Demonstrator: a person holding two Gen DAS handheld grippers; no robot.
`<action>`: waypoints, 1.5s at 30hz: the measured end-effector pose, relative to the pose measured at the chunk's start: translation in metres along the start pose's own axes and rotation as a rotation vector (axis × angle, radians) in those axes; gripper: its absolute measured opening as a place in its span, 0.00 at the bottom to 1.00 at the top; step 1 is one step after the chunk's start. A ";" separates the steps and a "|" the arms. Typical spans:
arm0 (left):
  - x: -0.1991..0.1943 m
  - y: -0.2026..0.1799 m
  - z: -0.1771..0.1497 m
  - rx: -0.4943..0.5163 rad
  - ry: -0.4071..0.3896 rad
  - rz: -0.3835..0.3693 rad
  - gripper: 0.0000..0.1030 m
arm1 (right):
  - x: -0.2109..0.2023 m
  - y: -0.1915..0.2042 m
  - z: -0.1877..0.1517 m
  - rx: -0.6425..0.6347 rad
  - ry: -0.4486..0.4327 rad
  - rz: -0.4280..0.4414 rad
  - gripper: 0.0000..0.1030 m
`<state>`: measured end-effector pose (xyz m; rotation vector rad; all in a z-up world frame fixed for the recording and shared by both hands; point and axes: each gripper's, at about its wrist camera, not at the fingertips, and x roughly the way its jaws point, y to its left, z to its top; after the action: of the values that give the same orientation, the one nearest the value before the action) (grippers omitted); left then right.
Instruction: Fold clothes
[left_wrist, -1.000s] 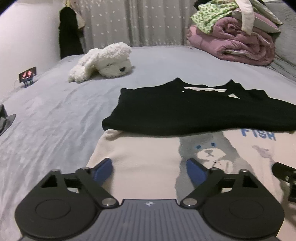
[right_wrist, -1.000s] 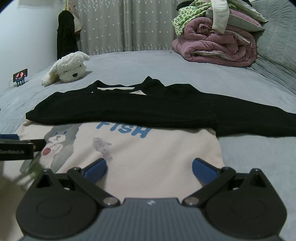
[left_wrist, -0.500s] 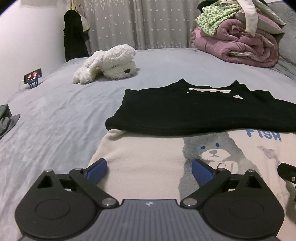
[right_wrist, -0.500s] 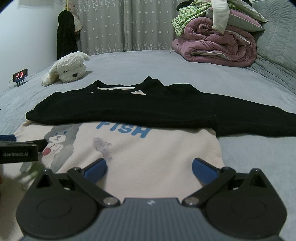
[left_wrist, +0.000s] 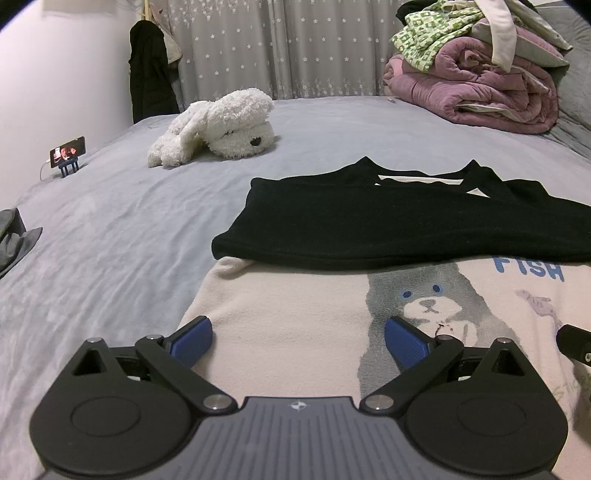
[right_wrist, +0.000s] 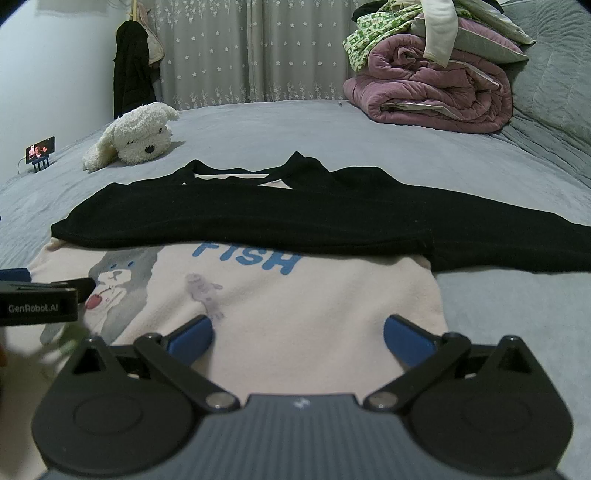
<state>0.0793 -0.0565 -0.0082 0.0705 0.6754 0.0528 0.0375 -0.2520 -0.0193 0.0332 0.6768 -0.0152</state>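
A cream sweatshirt (left_wrist: 295, 295) with a grey cat print and blue "FISH" lettering lies flat on the bed. Its black sleeves (left_wrist: 388, 229) are laid across the chest. My left gripper (left_wrist: 299, 334) hovers open over the lower left part of the cream body, nothing between its blue pads. In the right wrist view the same sweatshirt (right_wrist: 332, 295) and sleeves (right_wrist: 258, 218) show. My right gripper (right_wrist: 297, 334) stands open above the lower right part, near the side edge. The left gripper (right_wrist: 40, 299) appears at that view's left edge.
The grey bed (left_wrist: 110, 221) carries a white plush dog (left_wrist: 221, 125) at the far left and a phone on a stand (left_wrist: 68, 151). A pile of purple quilts and clothes (left_wrist: 476, 85) sits far right. A dark coat (left_wrist: 147, 81) hangs by the curtain.
The left gripper's jaws have spread a little wider, and its view has shifted slightly. The right gripper and the sweatshirt have not moved.
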 end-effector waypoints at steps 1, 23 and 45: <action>0.000 0.000 0.000 0.000 0.000 0.000 0.98 | 0.000 0.000 0.000 0.000 0.000 0.000 1.00; 0.002 0.004 0.002 -0.025 0.008 -0.018 0.98 | 0.000 0.000 0.000 0.000 0.000 0.000 1.00; 0.003 0.008 0.004 -0.034 0.024 -0.032 0.98 | 0.002 0.004 0.002 -0.008 0.013 -0.009 1.00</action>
<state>0.0838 -0.0488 -0.0063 0.0264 0.6989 0.0347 0.0408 -0.2484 -0.0186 0.0224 0.6901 -0.0213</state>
